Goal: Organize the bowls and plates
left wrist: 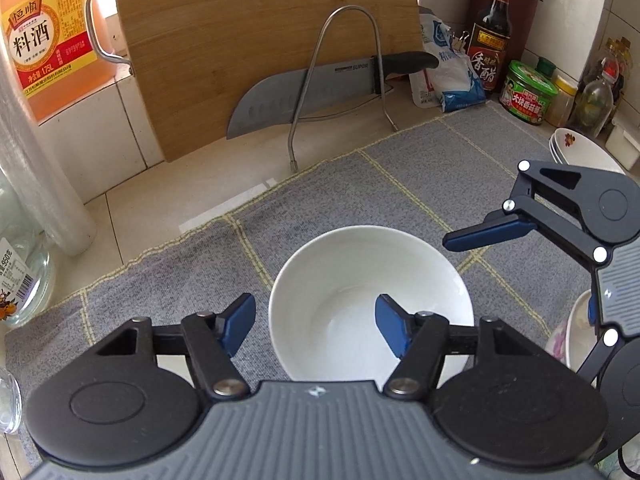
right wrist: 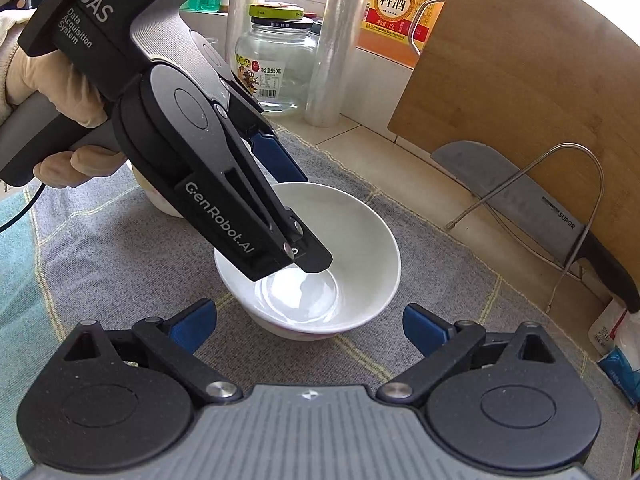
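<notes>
A white bowl (left wrist: 340, 272) (right wrist: 360, 240) stands upright on a grey checked mat (left wrist: 400, 184). My left gripper (left wrist: 316, 322) (right wrist: 306, 220) straddles its rim, one blue pad outside the wall and the other inside the bowl. A gap shows at both pads, so it is open. My right gripper (right wrist: 308, 322) (left wrist: 520, 280) hovers at the bowl's other side, its jaws wide and holding nothing. A gloved hand (right wrist: 48, 76) holds the left gripper's handle. White plates with a flower print (left wrist: 580, 152) are stacked at the far right.
A wooden cutting board (left wrist: 260, 40), a knife (left wrist: 312, 92) and a wire rack (left wrist: 340, 80) lean at the back wall. Sauce bottles (left wrist: 490, 36) and a green-lidded tub (left wrist: 528, 94) crowd the back right corner. A glass jar (right wrist: 276, 64) and another bowl (right wrist: 160, 204) sit behind the left gripper.
</notes>
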`<act>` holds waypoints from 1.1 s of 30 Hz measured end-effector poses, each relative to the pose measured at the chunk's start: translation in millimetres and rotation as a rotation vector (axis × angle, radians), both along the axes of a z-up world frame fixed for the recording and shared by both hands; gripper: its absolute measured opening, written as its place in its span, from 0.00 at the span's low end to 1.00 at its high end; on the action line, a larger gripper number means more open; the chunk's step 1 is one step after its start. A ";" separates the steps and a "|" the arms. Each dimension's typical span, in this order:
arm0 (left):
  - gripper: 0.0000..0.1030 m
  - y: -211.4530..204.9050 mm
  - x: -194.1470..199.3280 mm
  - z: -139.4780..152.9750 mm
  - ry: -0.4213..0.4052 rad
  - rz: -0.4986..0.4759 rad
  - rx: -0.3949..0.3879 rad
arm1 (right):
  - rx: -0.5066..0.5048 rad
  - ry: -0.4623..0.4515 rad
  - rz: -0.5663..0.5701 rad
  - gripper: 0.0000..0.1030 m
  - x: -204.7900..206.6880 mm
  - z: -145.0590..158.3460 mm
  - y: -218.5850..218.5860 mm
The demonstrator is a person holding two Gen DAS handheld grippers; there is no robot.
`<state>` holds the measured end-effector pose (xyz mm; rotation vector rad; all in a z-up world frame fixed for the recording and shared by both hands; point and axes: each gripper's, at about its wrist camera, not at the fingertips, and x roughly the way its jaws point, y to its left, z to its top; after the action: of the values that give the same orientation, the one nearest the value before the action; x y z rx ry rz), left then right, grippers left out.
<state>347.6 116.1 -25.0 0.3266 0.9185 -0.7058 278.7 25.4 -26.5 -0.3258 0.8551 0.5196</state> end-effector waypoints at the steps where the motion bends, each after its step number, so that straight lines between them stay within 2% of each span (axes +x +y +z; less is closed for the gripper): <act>1: 0.61 0.2 0.3 -0.4 0.003 -0.001 -0.002 | 0.000 0.003 0.001 0.97 0.6 -0.6 0.1; 4: 0.59 0.9 1.9 -1.9 0.011 -0.003 -0.006 | 0.006 0.014 0.005 0.94 2.8 -3.1 0.2; 6: 0.59 1.2 2.6 -2.5 0.014 -0.003 -0.007 | 0.014 0.023 0.005 0.86 4.1 -4.0 -0.2; 11: 0.58 1.4 3.2 -3.4 0.025 -0.010 -0.016 | 0.030 0.027 0.004 0.82 10.7 -5.7 -1.8; 15: 0.54 0.4 3.4 -3.2 0.034 -0.020 -0.026 | 0.034 0.024 0.003 0.82 10.8 -6.3 -2.0; 25: 0.54 -1.3 -0.1 -1.0 0.032 -0.031 -0.019 | 0.024 0.019 0.009 0.81 7.0 -4.2 -1.4; 33: 0.54 -3.6 -13.0 11.8 0.013 -0.045 -0.034 | 0.023 0.006 0.006 0.81 -4.2 7.8 -6.4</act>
<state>334.6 112.5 -13.2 0.3135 0.9130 -0.7648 274.5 19.0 -18.8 -0.3059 0.8537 0.5358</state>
